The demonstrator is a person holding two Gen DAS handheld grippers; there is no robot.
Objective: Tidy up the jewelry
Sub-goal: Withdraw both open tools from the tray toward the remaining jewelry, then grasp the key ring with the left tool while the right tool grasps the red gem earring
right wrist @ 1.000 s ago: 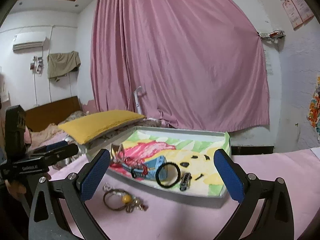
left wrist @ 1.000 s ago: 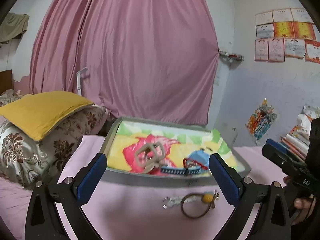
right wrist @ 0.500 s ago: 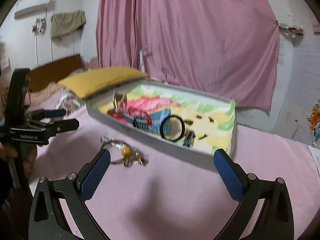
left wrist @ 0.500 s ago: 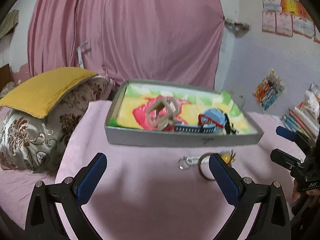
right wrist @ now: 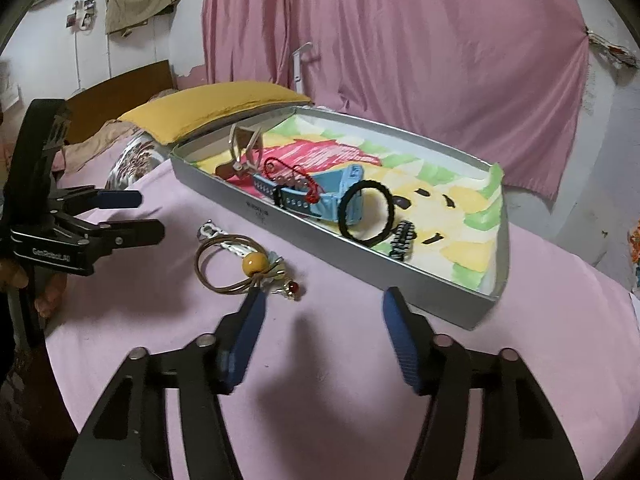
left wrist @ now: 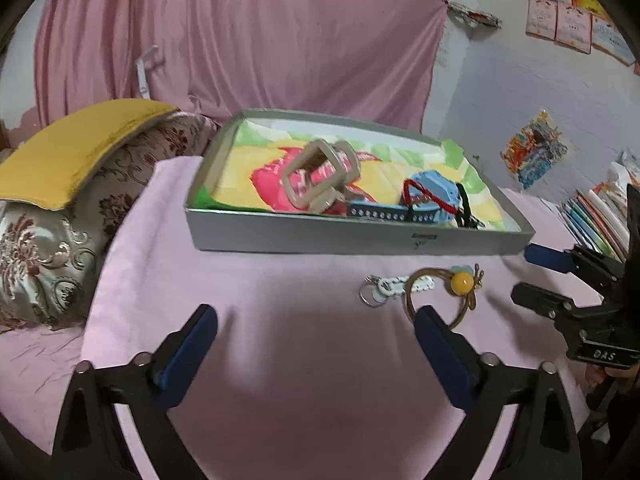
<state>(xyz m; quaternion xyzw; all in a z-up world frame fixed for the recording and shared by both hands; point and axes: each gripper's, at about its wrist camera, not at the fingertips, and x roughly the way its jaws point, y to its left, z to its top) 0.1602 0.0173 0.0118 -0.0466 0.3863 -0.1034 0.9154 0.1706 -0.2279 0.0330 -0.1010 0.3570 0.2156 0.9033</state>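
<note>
Pink cloth covers the worktop in both views, and a shallow grey tray lined with a bright drawn sheet sits on it, upper centre of each frame. In the tray lie a beige hair claw, a light blue clip, a studded blue strap, a red cord, a black hair ring and a small black-and-white braided piece.

Outside the tray, on the cloth just in front of its near wall, lies a brown hair tie with a yellow bead, touching a white chain with a metal ring and a small red-stoned trinket.

In the left wrist view, the left gripper fills the lower frame, jaws wide but closing, nothing between them; its right pad overlaps the tie's loop in the picture, and contact cannot be told. In the right wrist view, the right gripper is about half open and closing, empty, its left pad tip just beside the tie. Each gripper also shows at the edge of the other's view.

A yellow pillow and pink curtain lie behind.
</note>
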